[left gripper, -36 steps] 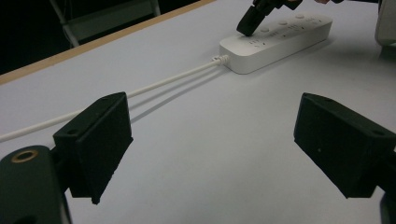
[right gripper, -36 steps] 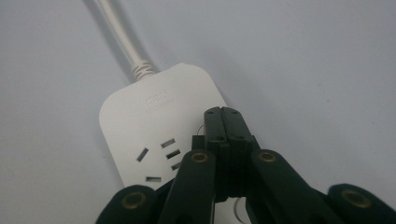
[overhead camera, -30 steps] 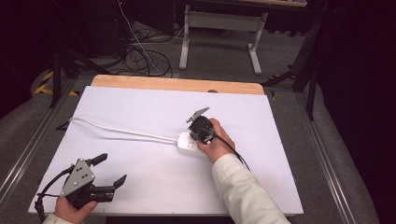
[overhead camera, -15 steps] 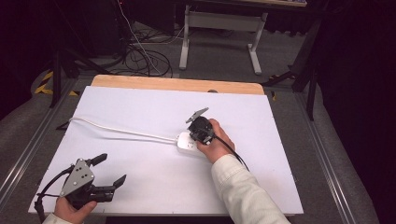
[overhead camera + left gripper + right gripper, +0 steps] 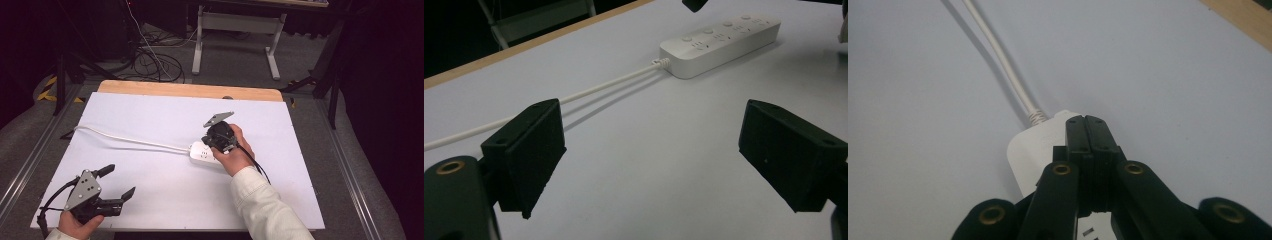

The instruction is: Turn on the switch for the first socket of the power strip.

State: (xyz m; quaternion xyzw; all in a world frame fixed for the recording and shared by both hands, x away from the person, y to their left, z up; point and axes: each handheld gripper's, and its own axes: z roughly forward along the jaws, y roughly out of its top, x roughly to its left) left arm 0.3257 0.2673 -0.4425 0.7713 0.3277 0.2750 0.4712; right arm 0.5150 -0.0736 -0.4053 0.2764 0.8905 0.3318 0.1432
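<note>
The long white plastic power strip (image 5: pixel 720 44), with its row of sockets and buttons facing up, lies flat on the white worktop (image 5: pixel 150 120), directly under the clenched jaws of the right gripper (image 5: pixel 1086 131) and well ahead of the left gripper's jaws. By its look it is a rigid, light, hollow shell with smooth, somewhat slippery sides, so it would likely slide across the sheet instead of tipping when pushed. The best hold is probably across its narrow width, flat jaw faces on the two long side walls, away from the buttons. Its round white cord (image 5: pixel 574 97) leaves the end nearest the right jaws' tips through a ribbed strain relief and trails off beyond them; it looks limp and would drag behind the strip, a poor handle for steering.

The right gripper's jaws are pressed together with nothing between them, their tips over the strip's cord end; whether they touch it I cannot tell. The left gripper (image 5: pixel 649 155) has its jaws spread wide, empty, above bare worktop.
</note>
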